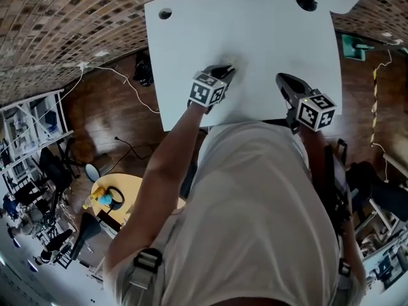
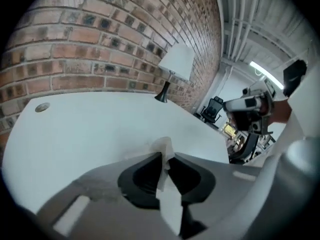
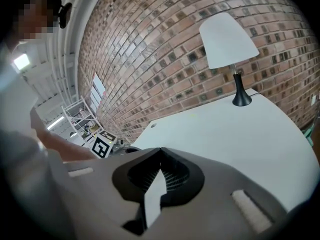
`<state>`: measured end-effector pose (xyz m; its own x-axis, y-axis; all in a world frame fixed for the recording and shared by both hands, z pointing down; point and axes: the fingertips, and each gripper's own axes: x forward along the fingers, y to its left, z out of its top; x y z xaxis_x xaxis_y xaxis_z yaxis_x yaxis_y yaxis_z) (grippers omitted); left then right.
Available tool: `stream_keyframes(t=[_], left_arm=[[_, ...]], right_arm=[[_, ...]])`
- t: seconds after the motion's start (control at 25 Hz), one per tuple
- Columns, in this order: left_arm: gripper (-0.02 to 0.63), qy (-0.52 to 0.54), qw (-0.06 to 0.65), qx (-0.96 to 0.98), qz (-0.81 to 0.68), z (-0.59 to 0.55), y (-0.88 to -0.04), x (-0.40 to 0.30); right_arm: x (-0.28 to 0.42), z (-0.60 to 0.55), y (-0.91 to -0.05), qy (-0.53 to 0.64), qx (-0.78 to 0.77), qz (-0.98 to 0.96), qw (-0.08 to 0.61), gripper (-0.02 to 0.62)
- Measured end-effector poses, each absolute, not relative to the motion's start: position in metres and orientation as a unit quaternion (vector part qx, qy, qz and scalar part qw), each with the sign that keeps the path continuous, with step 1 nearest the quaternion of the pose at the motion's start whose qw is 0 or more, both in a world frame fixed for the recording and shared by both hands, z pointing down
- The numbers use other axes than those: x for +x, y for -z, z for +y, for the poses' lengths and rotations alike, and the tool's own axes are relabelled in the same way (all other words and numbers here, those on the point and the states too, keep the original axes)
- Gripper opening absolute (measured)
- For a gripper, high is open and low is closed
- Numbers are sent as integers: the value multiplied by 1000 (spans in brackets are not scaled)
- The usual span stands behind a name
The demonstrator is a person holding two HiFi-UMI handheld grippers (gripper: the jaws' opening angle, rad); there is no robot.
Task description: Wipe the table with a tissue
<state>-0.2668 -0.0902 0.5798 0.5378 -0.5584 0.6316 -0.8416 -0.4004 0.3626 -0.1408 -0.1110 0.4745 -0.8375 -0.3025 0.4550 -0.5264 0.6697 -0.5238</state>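
A white tissue [image 2: 163, 148] is pinched between the jaws of my left gripper [image 2: 164, 157], and its crumpled tip sticks out ahead of them, just over the white table [image 2: 90, 129]. In the head view my left gripper [image 1: 223, 72] rests low over the table [image 1: 248, 37] near its front edge, left of the middle. My right gripper [image 1: 284, 80] hovers over the front right part of the table. Its jaws [image 3: 160, 150] meet with nothing between them. The tissue is too small to make out in the head view.
A white-shaded lamp [image 3: 227, 36] on a black base [image 1: 306, 1] stands at the table's far right corner. A cable hole [image 1: 165, 13] sits at the far left corner. A brick wall [image 2: 110, 29] runs behind the table. Cables lie on the wooden floor [image 1: 115, 107] to the left.
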Motion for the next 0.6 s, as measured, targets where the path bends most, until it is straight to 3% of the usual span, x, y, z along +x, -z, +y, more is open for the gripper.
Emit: stream_keyframes(t=[0.16,0.6], left_arm=[[46,-142,348,805,-459,-71,-554,-235],[46,-113,319,817,-467,-39,-516,-122]], right_arm=[[-101,-117,-476,-344,235,-896,155,8],[-22,-106,-474,-347,190,-908,135,8]])
